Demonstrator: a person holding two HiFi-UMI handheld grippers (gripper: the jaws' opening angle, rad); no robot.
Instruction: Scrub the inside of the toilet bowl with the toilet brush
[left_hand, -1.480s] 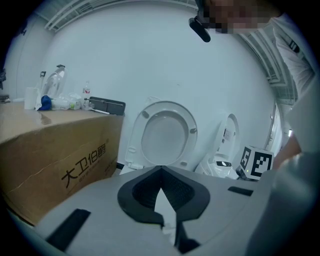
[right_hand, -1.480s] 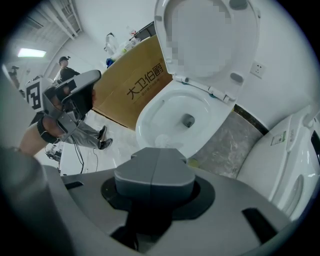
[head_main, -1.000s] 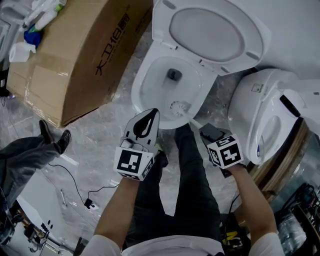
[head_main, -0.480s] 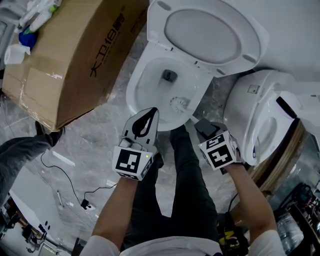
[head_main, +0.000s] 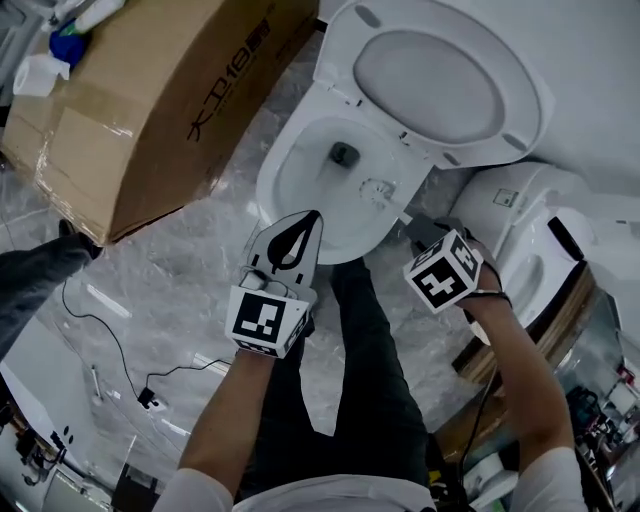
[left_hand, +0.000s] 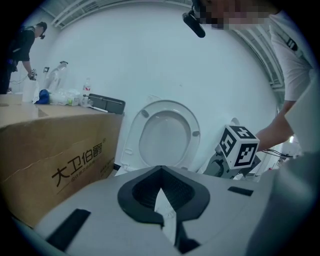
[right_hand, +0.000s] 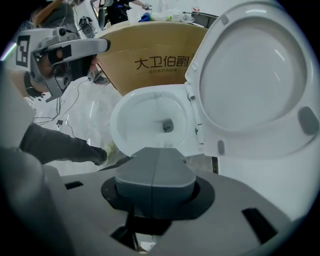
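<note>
The white toilet bowl (head_main: 272, 180) stands open with its lid (head_main: 430, 75) raised; a dark drain shows at the bottom. The white toilet brush head (head_main: 378, 188) sits inside the bowl against its right wall, and its handle runs back into my right gripper (head_main: 418, 228), which is shut on it just outside the rim. In the right gripper view the jaws (right_hand: 152, 150) meet above the bowl (right_hand: 117, 120). My left gripper (head_main: 308, 218) hovers at the bowl's near rim, shut and holding nothing; the left gripper view looks at the lid (left_hand: 165, 135).
A big cardboard box (head_main: 150, 90) lies left of the toilet. A second white toilet (head_main: 530, 250) stands close on the right. My dark-trousered legs (head_main: 360, 370) are below the bowl. A thin cable (head_main: 110, 340) trails on the marble floor, and another person's leg (head_main: 30, 280) is at the far left.
My right gripper has moved up and to the right, and the brush head went from the bowl's near wall to its right wall. The left gripper has hardly moved.
</note>
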